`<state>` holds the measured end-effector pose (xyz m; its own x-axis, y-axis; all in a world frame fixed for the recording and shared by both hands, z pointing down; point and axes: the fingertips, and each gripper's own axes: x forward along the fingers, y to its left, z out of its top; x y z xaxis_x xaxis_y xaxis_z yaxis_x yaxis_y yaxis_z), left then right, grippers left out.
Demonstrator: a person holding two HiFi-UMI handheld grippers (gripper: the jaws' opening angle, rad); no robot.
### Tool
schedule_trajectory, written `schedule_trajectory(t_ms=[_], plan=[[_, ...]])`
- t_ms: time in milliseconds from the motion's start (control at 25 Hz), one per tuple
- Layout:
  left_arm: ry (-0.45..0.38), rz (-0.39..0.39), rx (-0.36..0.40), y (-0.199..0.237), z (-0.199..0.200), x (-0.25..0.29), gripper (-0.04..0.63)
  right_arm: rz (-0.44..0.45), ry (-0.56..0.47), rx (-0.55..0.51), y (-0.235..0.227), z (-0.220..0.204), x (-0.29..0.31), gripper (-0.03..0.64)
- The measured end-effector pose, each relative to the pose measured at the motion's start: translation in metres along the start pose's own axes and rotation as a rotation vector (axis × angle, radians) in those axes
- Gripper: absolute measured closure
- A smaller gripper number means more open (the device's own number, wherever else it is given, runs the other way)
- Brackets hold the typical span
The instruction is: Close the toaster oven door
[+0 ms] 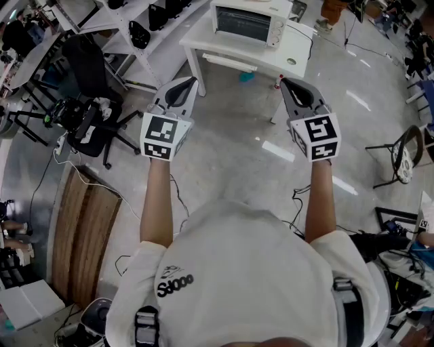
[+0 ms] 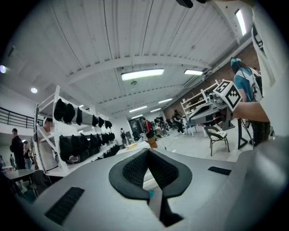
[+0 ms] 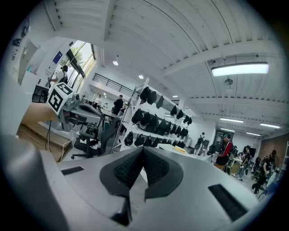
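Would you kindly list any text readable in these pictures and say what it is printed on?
"Sdoo", or close to it: black print on the person's white shirt.
Marker cubes: square patterns only, no letters.
Toaster oven: nothing legible.

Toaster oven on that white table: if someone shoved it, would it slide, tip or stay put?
Probably slides rather than tips: the toaster oven looks wide and low. The white table looks smooth, so little may hold it. Its boxy body likely stays rigid.
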<state>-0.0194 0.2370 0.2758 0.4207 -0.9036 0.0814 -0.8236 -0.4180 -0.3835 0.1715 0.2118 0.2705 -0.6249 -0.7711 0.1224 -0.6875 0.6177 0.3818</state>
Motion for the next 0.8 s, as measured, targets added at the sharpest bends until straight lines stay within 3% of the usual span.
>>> schedule_trajectory(t_ms=[280, 560, 800], plan=[[0.018, 0.005, 0.004, -0.013, 0.001, 0.013, 0.578, -0.010, -0.025, 0.033, -0.018, -0.015, -0.006, 0.609], [0.053, 0.019, -0.006, -0.039, -0.004, 0.027, 0.578, 0.049, 0.010, 0.053, -0.034, -0.046, -0.016, 0.608], [0.066, 0.005, -0.036, -0.026, -0.028, 0.061, 0.578, 0.045, 0.043, 0.033, -0.049, -0.066, 0.012, 0.609]])
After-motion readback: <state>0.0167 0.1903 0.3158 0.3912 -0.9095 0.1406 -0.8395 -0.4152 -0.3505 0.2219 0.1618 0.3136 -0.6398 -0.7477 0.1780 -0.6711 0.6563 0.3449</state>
